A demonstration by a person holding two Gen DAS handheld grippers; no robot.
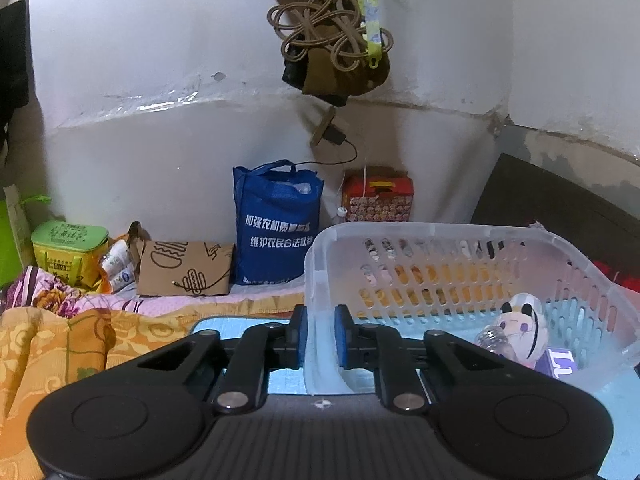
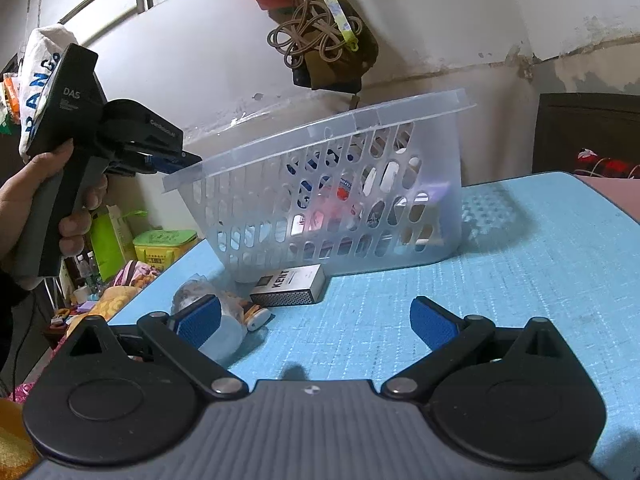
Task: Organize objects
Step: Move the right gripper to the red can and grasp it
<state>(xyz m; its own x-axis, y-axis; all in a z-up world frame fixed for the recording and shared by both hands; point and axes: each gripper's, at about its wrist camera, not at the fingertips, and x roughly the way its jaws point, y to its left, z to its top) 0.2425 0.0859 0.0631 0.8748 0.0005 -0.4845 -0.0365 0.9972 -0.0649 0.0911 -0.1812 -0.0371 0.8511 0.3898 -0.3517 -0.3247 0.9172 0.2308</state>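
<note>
My left gripper [image 1: 321,336] is shut on the near rim of a clear plastic basket [image 1: 460,236] and tilts it up off the blue mat; the right wrist view shows that gripper [image 2: 176,160] clamped on the basket's [image 2: 320,184] raised left corner. Inside lie a small bottle with a panda face [image 1: 516,330] and a purple box [image 1: 562,362]. My right gripper [image 2: 316,324] is open and empty above the mat. A KENT box [image 2: 290,284] lies under the lifted edge, with a small wrapped bottle [image 2: 224,320] beside my left finger.
The blue mat [image 2: 520,280] covers the table. A blue tote bag [image 1: 276,224], a brown paper bag [image 1: 184,268], a red box [image 1: 378,196] and a green tin [image 1: 70,248] stand along the wall. Cords and bags [image 1: 332,36] hang above. A dark cabinet [image 2: 588,132] stands at right.
</note>
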